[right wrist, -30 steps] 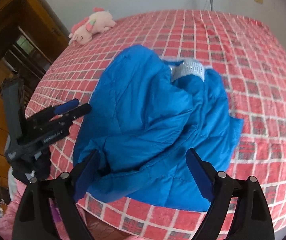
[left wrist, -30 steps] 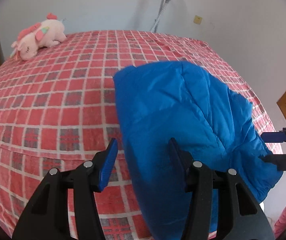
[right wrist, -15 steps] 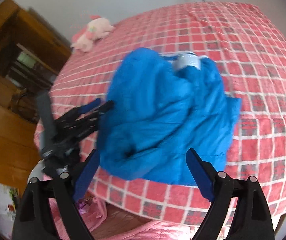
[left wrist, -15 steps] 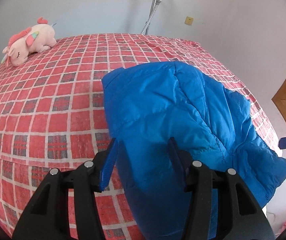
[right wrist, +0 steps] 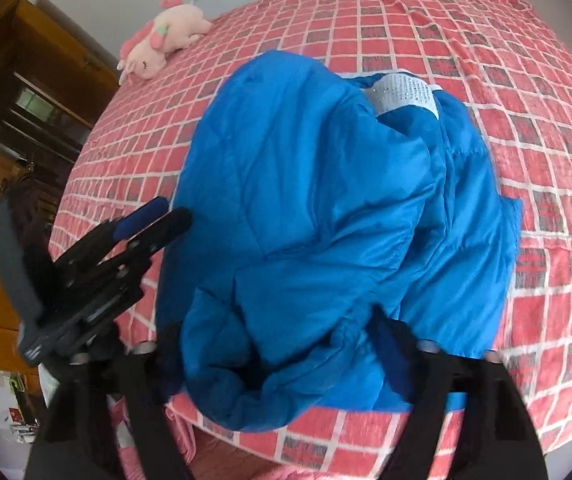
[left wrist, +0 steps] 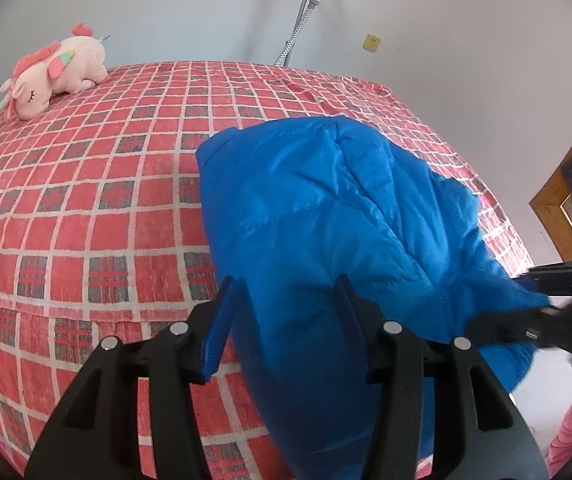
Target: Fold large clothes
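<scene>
A blue puffy jacket point(left wrist: 325, 220) lies bunched on the red checked bed point(left wrist: 86, 200), near its front edge. In the right wrist view the jacket point(right wrist: 305, 200) shows a white collar patch point(right wrist: 401, 94). My right gripper point(right wrist: 278, 340) is closing its jaws on the thick near hem, which fills the gap between them. The left wrist view shows that gripper point(left wrist: 525, 300) blurred at the jacket's right corner. My left gripper point(left wrist: 286, 306) hangs half open over the jacket's left edge, with fabric between its fingers but not pinched. It appears again point(right wrist: 170, 212) beside that edge.
A pink plush unicorn point(left wrist: 52, 68) lies at the bed's far left corner. A metal pole point(left wrist: 301, 12) leans on the white wall behind. Wooden furniture point(right wrist: 6, 120) stands left of the bed, and a wooden frame point(left wrist: 557, 208) stands to the right.
My right gripper pulled back, then came down onto the jacket's near hem, and its jaws narrowed around the fabric. The left gripper stayed by the jacket's left edge.
</scene>
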Action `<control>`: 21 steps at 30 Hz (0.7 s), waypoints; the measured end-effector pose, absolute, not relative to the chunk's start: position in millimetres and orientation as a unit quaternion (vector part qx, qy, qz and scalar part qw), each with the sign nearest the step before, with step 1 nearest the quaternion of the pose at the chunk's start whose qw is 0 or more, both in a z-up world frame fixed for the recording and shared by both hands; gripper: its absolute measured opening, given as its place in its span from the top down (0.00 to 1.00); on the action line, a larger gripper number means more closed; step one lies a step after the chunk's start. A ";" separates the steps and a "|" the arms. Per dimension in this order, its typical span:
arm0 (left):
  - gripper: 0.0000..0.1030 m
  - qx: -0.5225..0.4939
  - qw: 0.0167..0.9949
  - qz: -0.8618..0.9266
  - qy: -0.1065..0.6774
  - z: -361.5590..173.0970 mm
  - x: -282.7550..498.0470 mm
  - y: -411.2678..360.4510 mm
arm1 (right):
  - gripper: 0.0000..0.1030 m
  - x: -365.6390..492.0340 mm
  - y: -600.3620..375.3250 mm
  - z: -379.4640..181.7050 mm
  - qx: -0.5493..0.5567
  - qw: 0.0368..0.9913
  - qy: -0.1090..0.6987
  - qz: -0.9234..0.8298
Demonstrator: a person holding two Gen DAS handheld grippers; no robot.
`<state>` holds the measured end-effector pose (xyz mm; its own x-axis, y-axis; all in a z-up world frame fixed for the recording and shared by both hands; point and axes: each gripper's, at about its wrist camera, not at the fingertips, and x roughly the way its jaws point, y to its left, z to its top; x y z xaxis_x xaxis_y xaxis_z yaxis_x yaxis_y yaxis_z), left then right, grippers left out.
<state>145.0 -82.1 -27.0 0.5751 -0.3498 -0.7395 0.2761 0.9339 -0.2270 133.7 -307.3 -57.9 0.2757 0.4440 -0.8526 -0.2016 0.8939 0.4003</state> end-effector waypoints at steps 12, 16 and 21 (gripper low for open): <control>0.53 -0.051 0.887 -0.217 0.405 3.0 133.3 -110.9 | 0.77 96.6 -348.6 -7.9 0.075 0.860 0.462 0.202; 0.53 -0.020 0.883 -0.227 0.410 -0.6 133.9 -147.8 | 0.77 85.6 -377.8 -17.7 0.082 0.870 0.456 0.167; 0.52 0.014 0.874 -0.241 0.423 -17.1 131.8 -181.0 | 0.76 75.3 -409.3 -61.3 0.102 0.862 0.475 0.147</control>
<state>131.8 -181.0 -17.1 0.5270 -0.4082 -0.7454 0.4325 0.8838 -0.1782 75.3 -409.3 -61.3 0.5065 0.3504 -0.7879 -0.1560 0.9359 0.3159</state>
